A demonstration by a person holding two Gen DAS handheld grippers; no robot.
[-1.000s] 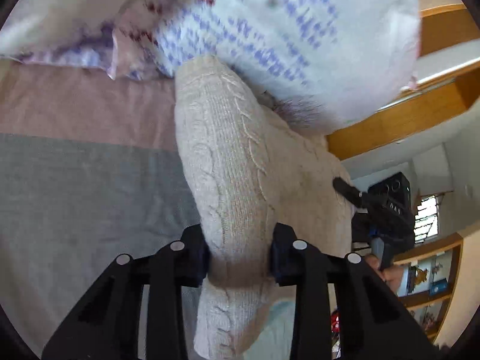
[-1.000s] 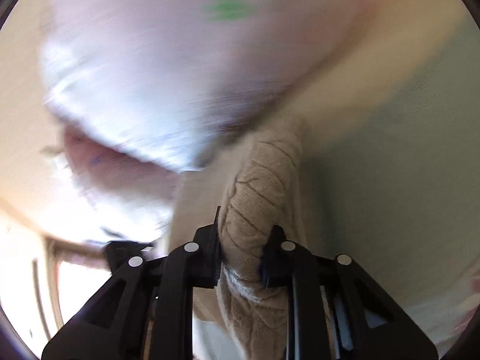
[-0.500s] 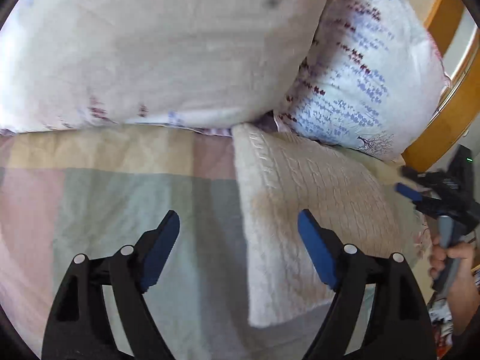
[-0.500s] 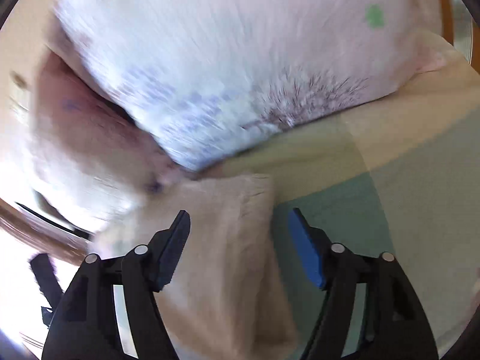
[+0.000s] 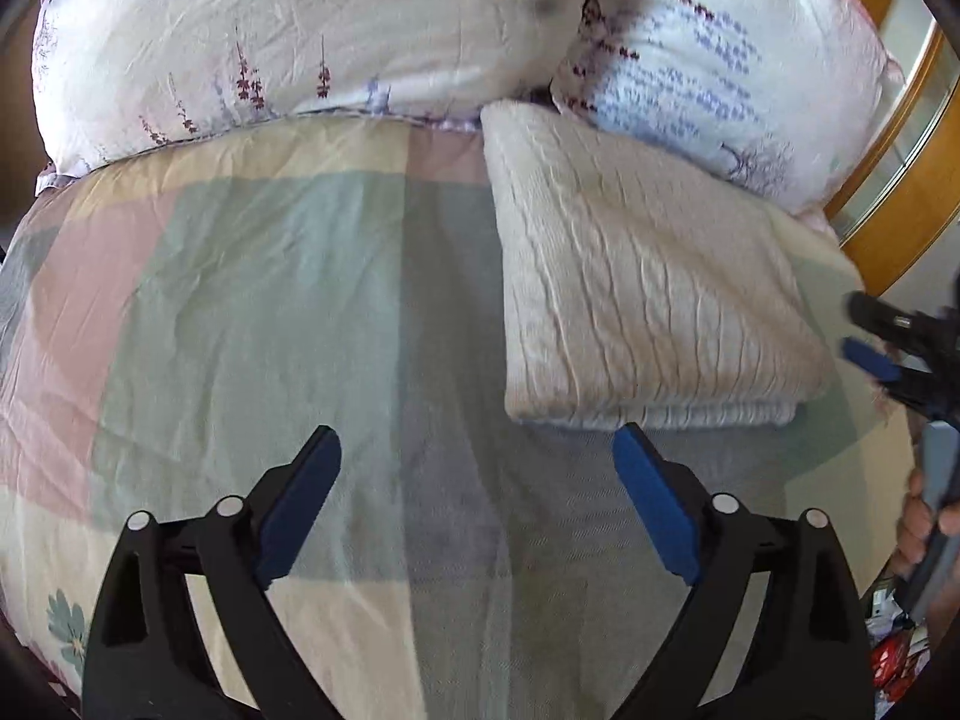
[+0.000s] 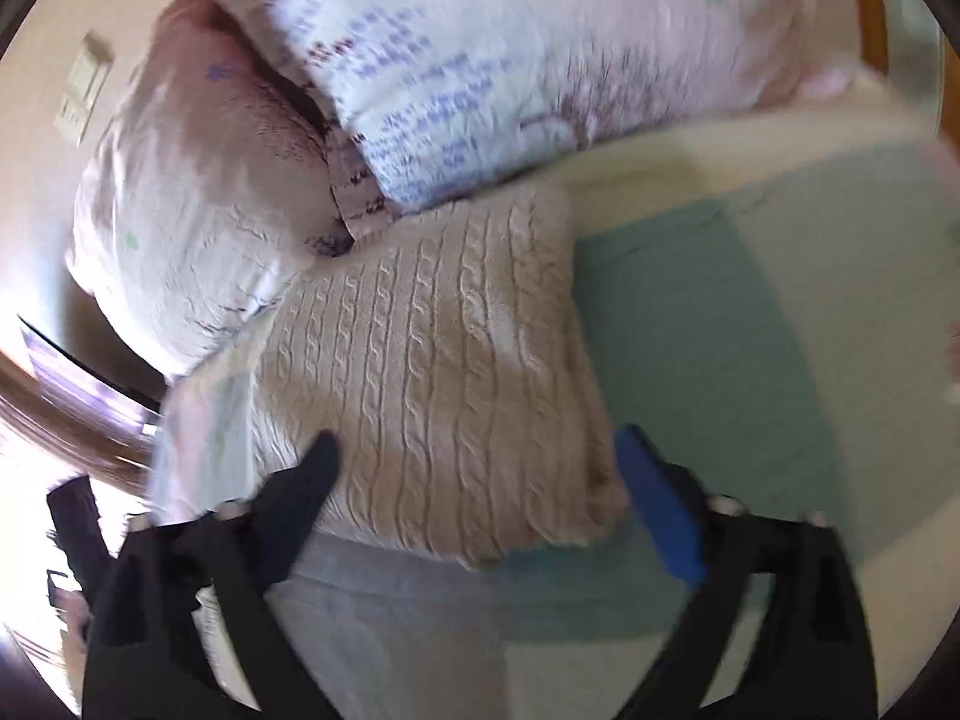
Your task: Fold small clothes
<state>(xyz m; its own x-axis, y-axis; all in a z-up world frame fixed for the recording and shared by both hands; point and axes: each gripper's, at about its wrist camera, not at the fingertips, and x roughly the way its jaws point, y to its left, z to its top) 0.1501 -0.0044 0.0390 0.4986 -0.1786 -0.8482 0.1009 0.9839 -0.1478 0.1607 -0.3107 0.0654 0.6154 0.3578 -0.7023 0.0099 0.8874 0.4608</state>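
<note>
A cream cable-knit sweater (image 5: 642,276) lies folded in a neat rectangle on the bed, its far edge against the pillows. It also shows in the right wrist view (image 6: 444,378). My left gripper (image 5: 477,468) is open and empty above the quilt, just short of the sweater's near left corner. My right gripper (image 6: 474,456) is open and empty, its jaws spread on either side of the sweater's near edge. The right gripper also shows at the right edge of the left wrist view (image 5: 888,354), held by a hand.
A checked pastel quilt (image 5: 252,312) covers the bed. Two floral pillows (image 5: 300,30) (image 5: 738,54) lie at the head. A wooden bed frame (image 5: 900,216) runs along the right. A wall switch (image 6: 84,90) is at the far left.
Both grippers were shut on the sweater a second ago. They opened, let it drop onto the bed, and have drawn back from it.
</note>
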